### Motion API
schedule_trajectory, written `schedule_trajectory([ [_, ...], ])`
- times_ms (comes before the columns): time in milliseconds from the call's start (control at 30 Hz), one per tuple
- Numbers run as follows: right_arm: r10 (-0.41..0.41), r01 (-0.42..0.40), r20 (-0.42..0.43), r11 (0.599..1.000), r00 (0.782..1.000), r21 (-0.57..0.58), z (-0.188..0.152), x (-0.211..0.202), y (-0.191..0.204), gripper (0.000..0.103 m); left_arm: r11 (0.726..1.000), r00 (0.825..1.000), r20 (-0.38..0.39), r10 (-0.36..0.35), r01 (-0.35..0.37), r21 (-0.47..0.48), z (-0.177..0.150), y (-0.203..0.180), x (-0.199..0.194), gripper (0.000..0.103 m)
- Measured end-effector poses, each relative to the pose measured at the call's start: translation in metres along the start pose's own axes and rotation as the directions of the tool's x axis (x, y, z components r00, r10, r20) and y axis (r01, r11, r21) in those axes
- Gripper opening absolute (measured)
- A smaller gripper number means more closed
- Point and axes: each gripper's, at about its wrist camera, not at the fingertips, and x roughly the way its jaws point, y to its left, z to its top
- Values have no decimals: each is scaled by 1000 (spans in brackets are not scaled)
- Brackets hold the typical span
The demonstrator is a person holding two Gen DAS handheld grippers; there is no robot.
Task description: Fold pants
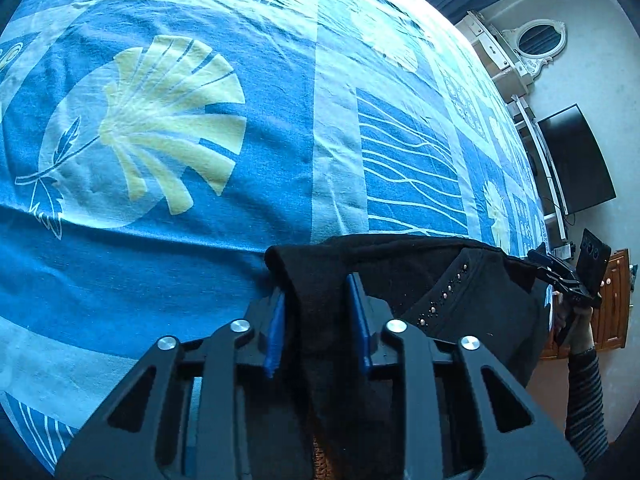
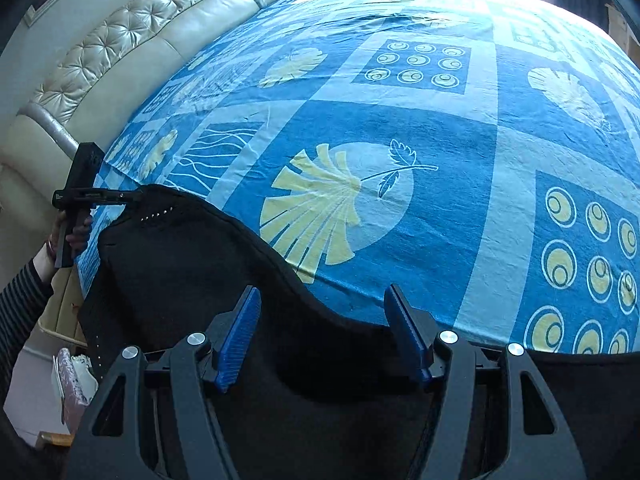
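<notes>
The left gripper point(image 1: 318, 324) is clamped on a thick fold of the black pants point(image 1: 420, 280); in the left wrist view its two blue pads point(image 1: 276, 332) press the cloth from both sides, and the fabric fills the narrow gap between them. The pants lie at the near edge of the bed, on the blue bedspread point(image 1: 200, 240) with pale leaf and wave prints. A short row of small metal studs point(image 1: 448, 288) runs across the black fabric to the right of the gripper. Further right in the same view, the right gripper point(image 1: 560, 276) is at the other end of the garment, held by a hand point(image 1: 576, 328) in a striped sleeve point(image 1: 584, 396).

In the right wrist view, the right gripper point(image 2: 324, 332) has its jaws set well apart. The black cloth lies under and between them, but its blue pads point(image 2: 240, 332) do not press on it. The dark edge of the pants curves over the bedspread point(image 2: 480, 200) from this gripper toward the left gripper point(image 2: 120, 196) at the far left. Behind it stands a cream tufted headboard point(image 2: 120, 48).
</notes>
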Motion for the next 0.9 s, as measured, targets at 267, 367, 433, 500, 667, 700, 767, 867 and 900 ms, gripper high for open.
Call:
schedule_trajectory([
  [267, -38, 8, -182, 987, 983, -163, 6, 28, 18, 15, 998, 999, 34, -36, 35, 55, -4, -10, -19, 8],
  [367, -127, 106, -93, 973, 988, -205, 9, 12, 37, 9, 998, 998, 55, -29, 26, 54, 0, -15, -27, 7],
  [433, -151, 146, -10, 969, 988, -200, 12, -9, 47, 8, 998, 996, 75, -43, 40, 46, 3, -17, -35, 7],
  [500, -191, 203, 74, 957, 979, -209, 8, -32, 58, 8, 997, 992, 106, -67, 62, 47, 2, -22, -48, 7],
  [667, -249, 297, 206, 921, 946, -251, -27, -78, 90, 8, 987, 972, 177, -156, 145, 72, -13, -41, -88, 7],
  [700, -259, 314, 226, 913, 939, -260, -39, -84, 97, 8, 985, 968, 186, -166, 153, 81, -21, -45, -96, 7],
  [767, -275, 342, 258, 901, 926, -266, -63, -91, 112, 8, 980, 961, 201, -189, 171, 104, -41, -54, -110, 7],
  [867, -293, 368, 286, 892, 913, -263, -101, -95, 127, 8, 977, 955, 216, -206, 186, 109, -76, -59, -127, 7],
  [900, -300, 376, 291, 890, 909, -259, -113, -94, 131, 8, 976, 953, 220, -210, 191, 103, -89, -58, -132, 7],
])
